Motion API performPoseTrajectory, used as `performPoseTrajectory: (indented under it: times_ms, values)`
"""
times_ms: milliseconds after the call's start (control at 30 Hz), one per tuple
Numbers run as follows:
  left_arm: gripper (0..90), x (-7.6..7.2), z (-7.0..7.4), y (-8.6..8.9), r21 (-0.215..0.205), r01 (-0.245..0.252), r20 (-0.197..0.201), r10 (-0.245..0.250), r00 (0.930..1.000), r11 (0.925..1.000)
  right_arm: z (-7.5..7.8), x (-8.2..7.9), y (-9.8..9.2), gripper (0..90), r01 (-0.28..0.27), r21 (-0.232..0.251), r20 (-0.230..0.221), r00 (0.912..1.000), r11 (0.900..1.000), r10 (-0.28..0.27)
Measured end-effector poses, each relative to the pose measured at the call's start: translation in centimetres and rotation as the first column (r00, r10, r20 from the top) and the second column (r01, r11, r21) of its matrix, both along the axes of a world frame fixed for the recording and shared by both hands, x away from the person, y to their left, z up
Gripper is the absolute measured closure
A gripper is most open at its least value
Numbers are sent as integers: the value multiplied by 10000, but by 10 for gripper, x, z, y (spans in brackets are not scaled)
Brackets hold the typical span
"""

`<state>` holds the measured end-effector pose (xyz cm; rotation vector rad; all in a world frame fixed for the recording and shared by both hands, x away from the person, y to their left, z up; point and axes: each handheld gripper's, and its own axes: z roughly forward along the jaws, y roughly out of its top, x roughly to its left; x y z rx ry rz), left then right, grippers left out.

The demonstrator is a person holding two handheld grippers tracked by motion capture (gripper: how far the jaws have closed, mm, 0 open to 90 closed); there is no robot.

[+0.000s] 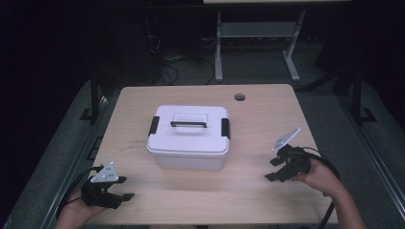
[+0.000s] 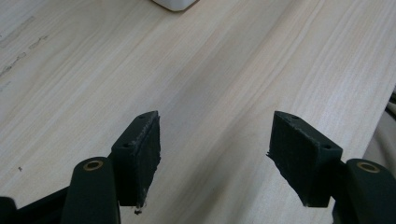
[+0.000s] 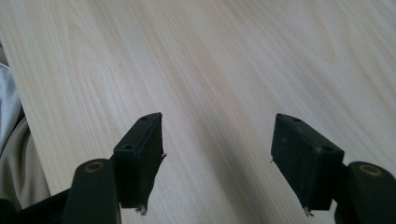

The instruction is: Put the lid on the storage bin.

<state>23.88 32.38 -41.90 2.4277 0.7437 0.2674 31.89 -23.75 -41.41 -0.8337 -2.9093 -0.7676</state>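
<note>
1. The white lidded box [image 1: 187,137] stood upright near the middle of the wooden table [image 1: 267,109], its lid on.
2. A black latch [image 1: 154,125] sat at each short end of the lid, and a black carry handle [image 1: 189,124] lay flat in a recess on top.
3. It looked like stiff, smooth plastic, probably light unless loaded; the slick walls would likely slip between the pads, so the handle or the latches seemed the better places to grip.
4. The left gripper [image 1: 122,195] rested at the near left edge, well apart from the box, jaws spread and empty.
5. The right gripper [image 1: 273,170] hovered at the near right, also well apart, jaws spread with nothing between them.
</note>
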Motion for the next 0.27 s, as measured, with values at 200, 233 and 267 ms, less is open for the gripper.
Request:
performPoseTrajectory:
  times_ms: [200, 233, 267]
  values:
    - [337, 0, 0, -1, -20, 5, 16, -5, 10000, 10000, 0, -10, -2, 333, 10, 75, 133, 9999, 10000, -11]
    - [337, 0, 1, -1, -18, 15, 17, -15, 10000, 10000, 0, -11, -3, 333, -6, 84, 164, 9999, 10000, 5]
    - [338, 0, 1, -1, -22, 24, 23, -24, 10000, 10000, 0, -13, -3, 333, -10, 91, 181, 9998, 10000, 8]
